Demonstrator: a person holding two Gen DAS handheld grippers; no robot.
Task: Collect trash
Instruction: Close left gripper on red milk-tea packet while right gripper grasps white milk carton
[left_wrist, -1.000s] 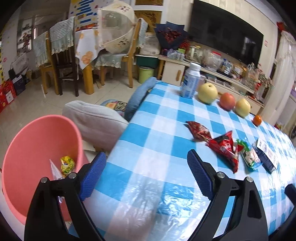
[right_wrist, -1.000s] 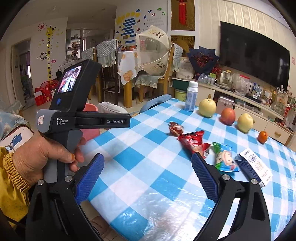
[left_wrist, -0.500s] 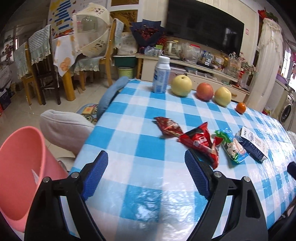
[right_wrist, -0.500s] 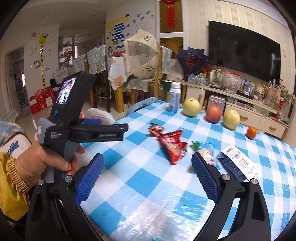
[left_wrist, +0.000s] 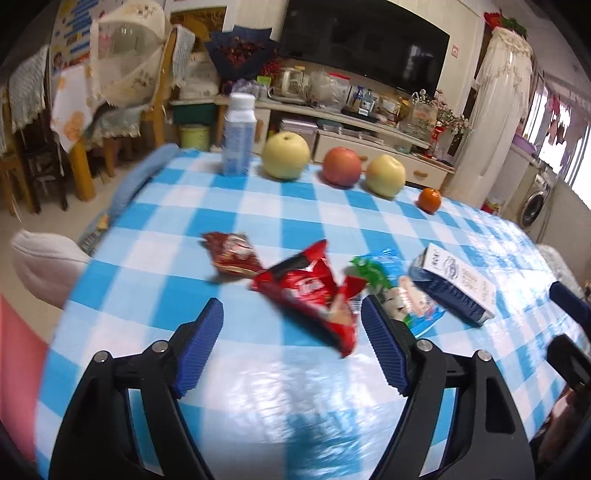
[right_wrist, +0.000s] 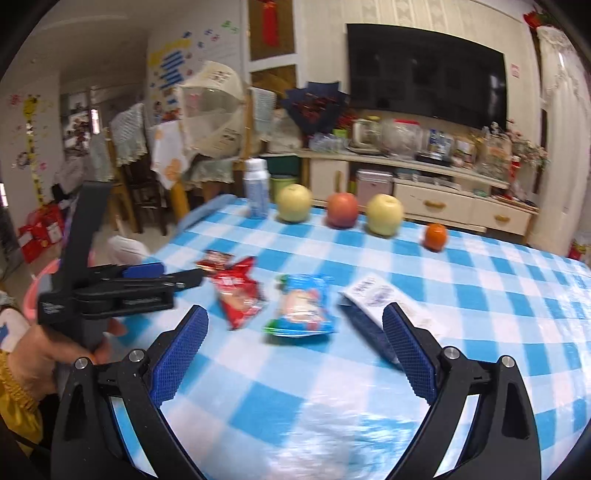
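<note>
With nothing held yet, the closing left gripper (left_wrist: 291, 321) should be centred over the red wrapper (left_wrist: 314, 291) mid-frame, while the right gripper (right_wrist: 295, 343) is kept wide.

The worktop (left_wrist: 258, 206) wore a blue-and-white check. On it lay a dark red wrapper (left_wrist: 232, 253), a bright red wrapper (left_wrist: 310, 291) with white lettering, a blue-and-green packet (right_wrist: 304, 306) with a pale picture, and a navy carton (left_wrist: 454, 286) with a white face. Behind stood a white-and-blue bottle (left_wrist: 238, 136), two yellow-green apples (left_wrist: 286, 155), a red apple (left_wrist: 341, 168) and an orange (left_wrist: 429, 200). The bin (left_wrist: 16, 343) was pink. Both grippers (left_wrist: 291, 341) (right_wrist: 295, 354) were black with ribbed blue pads (left_wrist: 382, 349). A sleeve (right_wrist: 16, 391) was yellow.
</note>
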